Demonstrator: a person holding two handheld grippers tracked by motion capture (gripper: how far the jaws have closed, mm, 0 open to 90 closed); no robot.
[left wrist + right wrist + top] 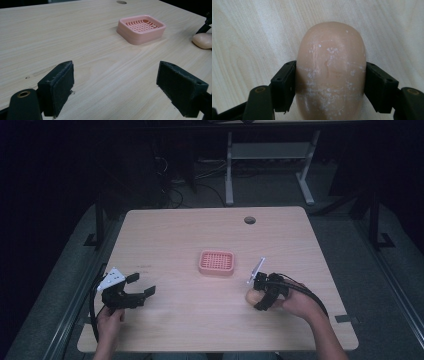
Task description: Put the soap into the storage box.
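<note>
While the right gripper (330, 87) holds the soap bar (330, 75), a jaw pressed on each long side, the bar lies on the counter (175, 315) just right of and nearer the person than the pink soap dish (216, 262). The likely step is carrying the soap to that dish. To do it well, I would keep the squeeze firm but gentle, since the chalky, rounded bar may slip, lift straight up, and lower it flat onto the dish's grid. The left gripper (115, 87) waits wide and empty, well left of the dish. Count: one soap bar, one dish, two grippers.
</note>
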